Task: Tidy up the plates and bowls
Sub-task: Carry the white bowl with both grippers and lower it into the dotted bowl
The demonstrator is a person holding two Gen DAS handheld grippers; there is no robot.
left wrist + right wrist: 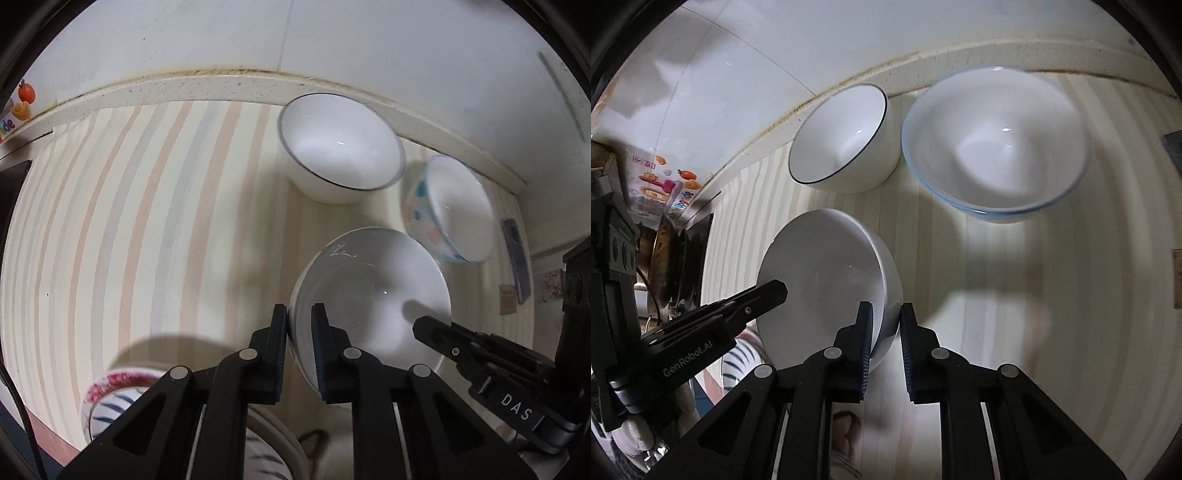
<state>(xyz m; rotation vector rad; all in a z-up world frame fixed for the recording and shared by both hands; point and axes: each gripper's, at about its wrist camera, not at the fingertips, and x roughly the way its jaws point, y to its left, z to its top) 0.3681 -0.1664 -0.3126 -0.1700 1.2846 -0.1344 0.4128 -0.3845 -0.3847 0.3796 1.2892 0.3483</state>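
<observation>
Plain white bowl (pixel 373 295), shallow, glossy, rim scuffed, on the striped surface. Black-rimmed white bowl (pixel 341 146), deeper, upright, beyond it against the back ledge. Blue-rimmed bowl (pixel 995 146) with pastel patches outside, beside the black-rimmed one. Bowl with blue stripes and pink floral rim (pixel 110 400), nearest, partly hidden

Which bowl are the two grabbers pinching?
The plain white bowl nearest the cameras. The left gripper and right gripper clamp opposite rims; the dark-rimmed bowl and blue-rimmed bowl sit untouched.

The black gripper frame is hiding most of the striped bowl (pixel 110 402), while the blue-rimmed bowl (pixel 995 147) is appearing motion-blurred.
</observation>
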